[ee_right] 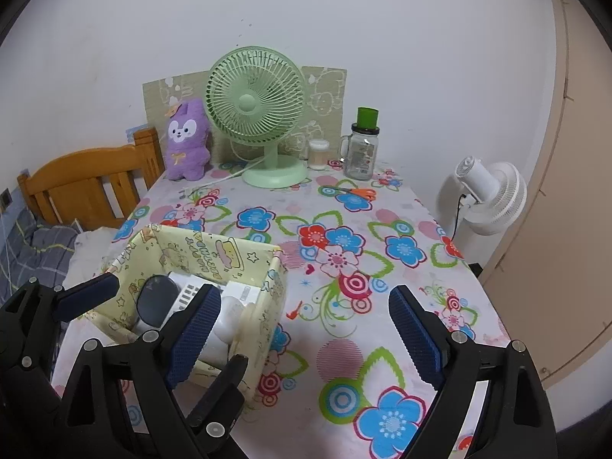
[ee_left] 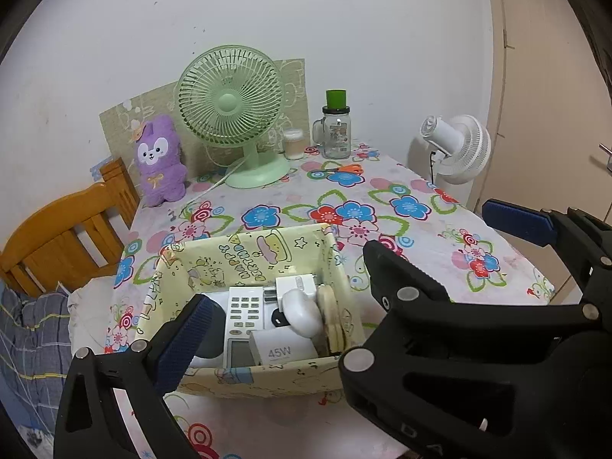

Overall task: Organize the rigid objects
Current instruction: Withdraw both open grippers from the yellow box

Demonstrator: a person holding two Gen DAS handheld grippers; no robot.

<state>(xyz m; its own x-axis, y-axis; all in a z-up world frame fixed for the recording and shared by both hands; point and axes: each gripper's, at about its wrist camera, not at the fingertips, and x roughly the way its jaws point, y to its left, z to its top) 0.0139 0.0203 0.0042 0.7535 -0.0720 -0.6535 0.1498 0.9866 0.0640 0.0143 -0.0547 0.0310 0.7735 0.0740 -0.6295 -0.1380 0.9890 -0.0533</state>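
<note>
A yellow cartoon-print storage box (ee_left: 244,256) stands on the flowered tablecloth (ee_left: 382,206). Inside lie a white remote control (ee_left: 243,315), a white 45W charger (ee_left: 281,350), a white plug adapter (ee_left: 296,287), a white rounded gadget (ee_left: 302,313), a dark round object (ee_left: 210,340) and round cream discs (ee_left: 332,319). My left gripper (ee_left: 344,287) hovers open and empty over the box. My right gripper (ee_right: 306,334) is open and empty to the right of the box (ee_right: 214,252). Its fingers also show at the right in the left wrist view.
At the back stand a green desk fan (ee_left: 233,114), a purple plush toy (ee_left: 158,160), a glass jar with green lid (ee_left: 336,130), a small cotton-swab container (ee_left: 293,144) and orange scissors (ee_left: 346,169). A white floor fan (ee_left: 455,145) is right of the table, a wooden bed frame (ee_left: 65,229) left.
</note>
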